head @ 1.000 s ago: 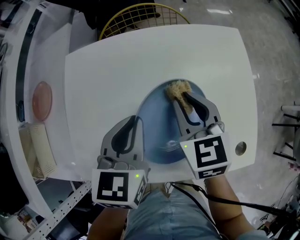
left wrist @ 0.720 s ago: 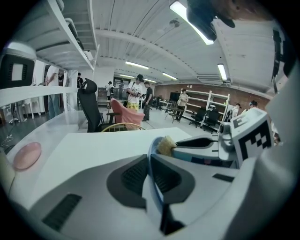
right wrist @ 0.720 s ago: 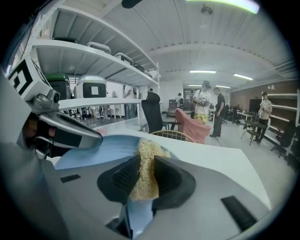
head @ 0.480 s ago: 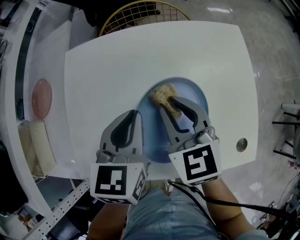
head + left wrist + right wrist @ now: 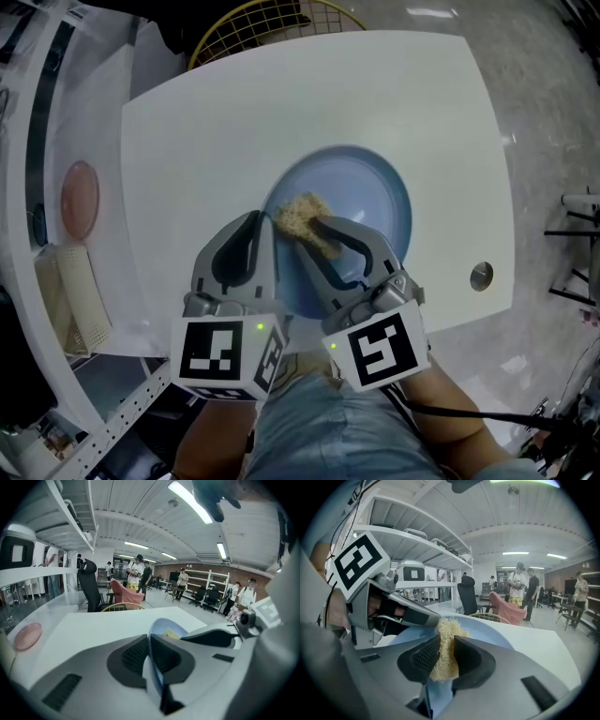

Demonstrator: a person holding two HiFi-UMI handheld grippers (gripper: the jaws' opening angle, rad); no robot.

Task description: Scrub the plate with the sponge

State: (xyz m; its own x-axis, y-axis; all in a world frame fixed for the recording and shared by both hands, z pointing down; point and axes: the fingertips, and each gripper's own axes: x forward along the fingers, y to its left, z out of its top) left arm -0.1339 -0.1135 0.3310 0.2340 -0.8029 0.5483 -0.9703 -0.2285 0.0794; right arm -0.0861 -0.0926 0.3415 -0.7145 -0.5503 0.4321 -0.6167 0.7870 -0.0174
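A round blue plate lies on the white table. My left gripper is shut on the plate's left rim; in the left gripper view the rim runs between the two dark pads. My right gripper is shut on a tan, fibrous sponge, which presses on the plate's left inner part, close beside the left gripper's tips. In the right gripper view the sponge stands squeezed between the pads over the blue plate, with the left gripper just beyond.
A pink dish and a cream ribbed mat lie on the counter at left. A yellow wire chair back stands behind the table. A small metal disc sits near the table's right edge. People stand far off.
The right gripper has dragged the sponge from the plate's far rim across to its left near part. The left gripper has kept its hold on the rim.
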